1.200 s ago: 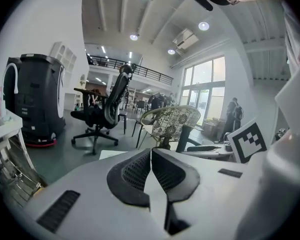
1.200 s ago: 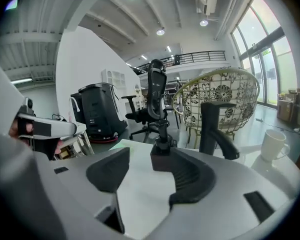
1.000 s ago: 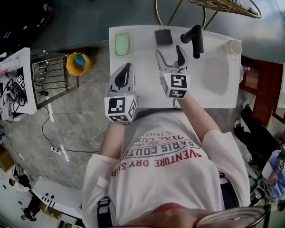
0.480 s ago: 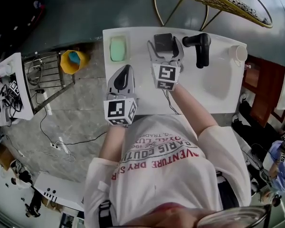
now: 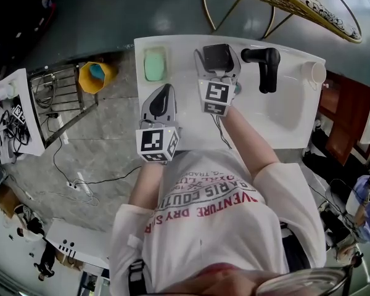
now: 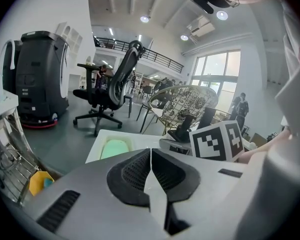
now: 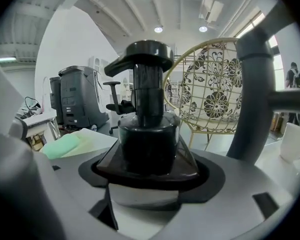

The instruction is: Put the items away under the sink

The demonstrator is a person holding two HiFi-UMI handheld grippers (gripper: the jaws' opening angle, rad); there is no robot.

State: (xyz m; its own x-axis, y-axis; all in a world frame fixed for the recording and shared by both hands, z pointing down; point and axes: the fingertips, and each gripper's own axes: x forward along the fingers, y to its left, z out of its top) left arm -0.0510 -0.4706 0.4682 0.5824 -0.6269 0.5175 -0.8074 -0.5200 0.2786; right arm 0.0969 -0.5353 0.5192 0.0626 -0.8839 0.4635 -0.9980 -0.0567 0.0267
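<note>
Dark glossy plastic formed the soap dispenser, which stood upright on its square base on the white counter, near the rear edge and between the green sponge and the black faucet. Its long axis ran vertically, from the base through the round body to the pump head. In the right gripper view the pump spout pointed to the left, toward the sponge side. The right gripper was extended over the counter, and its jaws had just been opening. They stood wide apart, one on each side of the dispenser base, with the dispenser between them. No view showed the pads pressing on it, so the dispenser rested on the counter and was not clamped. The left gripper was positioned nearer the person, over the front left part of the counter. Its two ribbed pads were closed against each other with nothing between them. It was well apart from the dispenser and touched no item. A white cup stood at the far right corner of the counter, beyond the faucet.
</note>
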